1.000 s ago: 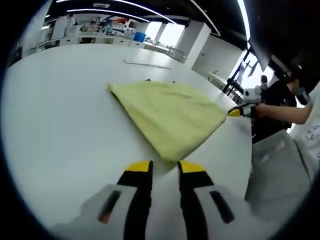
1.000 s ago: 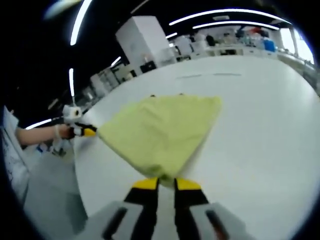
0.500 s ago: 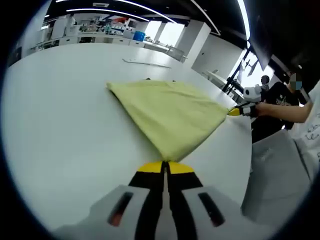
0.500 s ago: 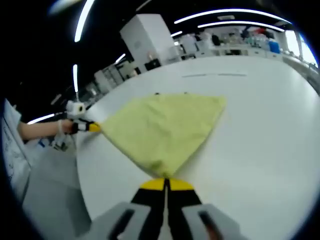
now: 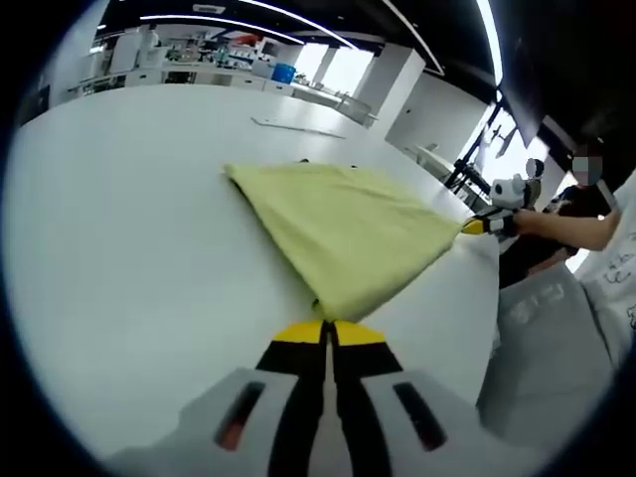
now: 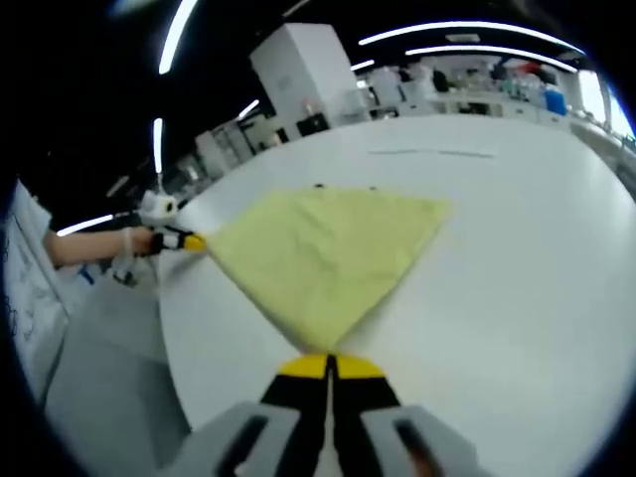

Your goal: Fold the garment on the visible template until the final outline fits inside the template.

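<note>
Left claw (image 5: 329, 334) pinching garment (image 5: 348, 229) corner | right claw (image 6: 329, 366) pinching opposite corner | tensioning cloth over counter (image 5: 119, 248) for folding

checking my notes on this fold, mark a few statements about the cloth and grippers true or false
1. The pale yellow folded garment lies on a white table. True.
2. The left gripper stands wide open. False: its jaws are shut on a garment corner.
3. The right gripper is shut on a garment corner. True.
4. The garment is blue. False: it is yellow.
5. The garment hangs over the table edge. False: it lies on the tabletop.
</note>
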A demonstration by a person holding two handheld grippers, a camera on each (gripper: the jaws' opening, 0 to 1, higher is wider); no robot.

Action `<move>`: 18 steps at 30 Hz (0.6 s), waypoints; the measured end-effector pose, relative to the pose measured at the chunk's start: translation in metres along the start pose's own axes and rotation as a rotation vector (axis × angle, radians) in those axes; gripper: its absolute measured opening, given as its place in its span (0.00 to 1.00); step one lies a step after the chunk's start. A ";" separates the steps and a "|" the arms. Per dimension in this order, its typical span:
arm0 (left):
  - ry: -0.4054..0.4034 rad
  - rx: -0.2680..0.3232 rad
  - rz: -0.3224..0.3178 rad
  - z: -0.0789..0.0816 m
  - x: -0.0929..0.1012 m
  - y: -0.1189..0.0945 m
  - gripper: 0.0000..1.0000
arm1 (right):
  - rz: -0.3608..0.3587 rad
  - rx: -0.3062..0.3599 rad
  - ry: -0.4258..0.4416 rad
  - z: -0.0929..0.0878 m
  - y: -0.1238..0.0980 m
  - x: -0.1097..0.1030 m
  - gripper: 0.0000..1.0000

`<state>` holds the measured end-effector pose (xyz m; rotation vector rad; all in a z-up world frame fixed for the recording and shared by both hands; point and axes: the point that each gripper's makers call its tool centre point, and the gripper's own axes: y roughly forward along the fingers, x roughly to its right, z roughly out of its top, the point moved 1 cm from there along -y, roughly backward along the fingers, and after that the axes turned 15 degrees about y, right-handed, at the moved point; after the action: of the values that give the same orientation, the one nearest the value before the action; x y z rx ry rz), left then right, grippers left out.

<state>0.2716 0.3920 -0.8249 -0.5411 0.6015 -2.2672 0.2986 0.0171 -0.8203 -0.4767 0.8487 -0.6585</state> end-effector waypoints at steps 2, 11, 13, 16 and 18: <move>0.007 -0.009 -0.005 -0.003 0.003 -0.001 0.00 | -0.001 -0.005 0.000 -0.004 0.000 0.001 0.00; -0.018 -0.010 -0.039 -0.019 0.025 -0.012 0.00 | -0.003 -0.023 0.028 -0.025 -0.009 -0.005 0.00; -0.023 -0.007 -0.045 -0.022 0.032 -0.015 0.00 | -0.004 -0.021 0.036 -0.029 -0.012 -0.005 0.00; -0.029 -0.004 -0.042 -0.027 0.037 -0.016 0.00 | -0.003 -0.023 0.049 -0.035 -0.014 -0.007 0.00; -0.041 0.002 -0.034 -0.029 0.037 -0.017 0.00 | 0.001 -0.027 0.053 -0.039 -0.014 -0.010 0.00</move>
<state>0.2230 0.3835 -0.8309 -0.5994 0.5737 -2.2832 0.2577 0.0095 -0.8283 -0.4845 0.9089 -0.6623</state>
